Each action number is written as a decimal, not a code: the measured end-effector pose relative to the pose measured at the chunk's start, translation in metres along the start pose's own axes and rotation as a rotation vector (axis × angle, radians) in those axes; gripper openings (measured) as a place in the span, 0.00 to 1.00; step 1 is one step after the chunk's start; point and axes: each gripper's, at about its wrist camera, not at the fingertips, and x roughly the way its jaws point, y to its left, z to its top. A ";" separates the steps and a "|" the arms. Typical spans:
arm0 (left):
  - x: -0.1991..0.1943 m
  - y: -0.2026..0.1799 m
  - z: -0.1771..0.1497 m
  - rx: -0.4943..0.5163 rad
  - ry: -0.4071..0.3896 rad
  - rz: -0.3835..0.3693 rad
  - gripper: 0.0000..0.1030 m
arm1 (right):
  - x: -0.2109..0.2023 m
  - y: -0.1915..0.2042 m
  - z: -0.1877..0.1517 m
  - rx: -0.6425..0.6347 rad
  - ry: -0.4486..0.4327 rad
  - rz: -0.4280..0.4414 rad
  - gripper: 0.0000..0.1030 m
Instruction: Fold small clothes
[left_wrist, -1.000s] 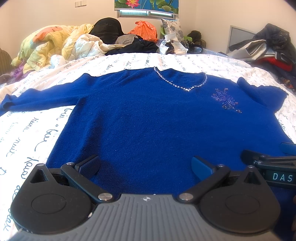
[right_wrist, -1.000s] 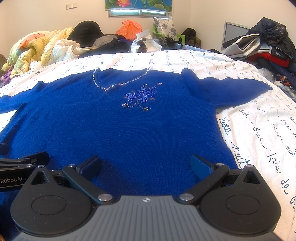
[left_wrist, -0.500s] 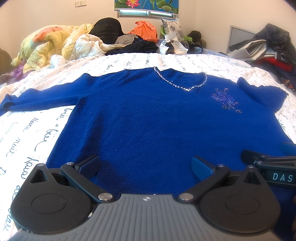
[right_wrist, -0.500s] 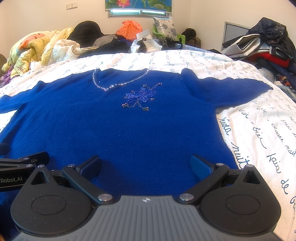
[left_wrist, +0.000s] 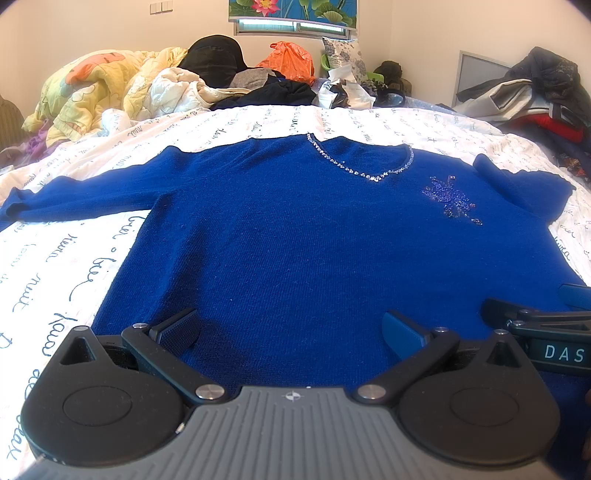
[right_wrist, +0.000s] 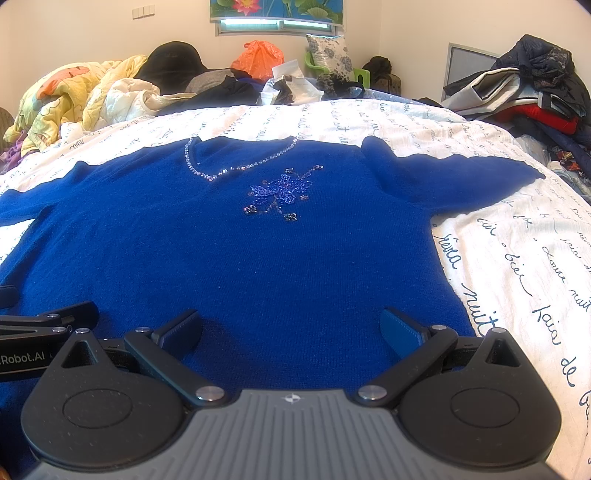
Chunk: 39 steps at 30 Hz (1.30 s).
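You are in a lived-in bedroom at home. You work on a bed (left_wrist: 258, 118) covered with a white sheet printed in cursive script. At its far end lie a rumpled yellow cartoon quilt (left_wrist: 92, 88), an orange plastic bag (right_wrist: 260, 57), a floral pillow (right_wrist: 327, 50) and loose dark clothes. To your right, a heap of jackets and folded garments (right_wrist: 524, 88) is stacked. A lotus-flower picture (left_wrist: 293, 9) hangs above a small window, with light switches (right_wrist: 144, 12) on the cream wall.

One blue sweater (left_wrist: 295, 236) lies on one bed (left_wrist: 66, 258); two grippers, left (left_wrist: 290, 332) and right (right_wrist: 290, 330); one orange bag (left_wrist: 291, 62).
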 end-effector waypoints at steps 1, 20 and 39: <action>0.000 0.000 0.000 0.000 0.000 0.000 1.00 | 0.000 0.000 0.000 0.000 0.000 0.000 1.00; 0.000 0.000 0.000 0.000 0.000 0.000 1.00 | 0.000 0.000 0.000 0.000 0.000 0.000 1.00; -0.001 0.000 0.000 0.000 0.000 -0.003 1.00 | -0.019 -0.184 0.086 0.314 -0.243 0.175 1.00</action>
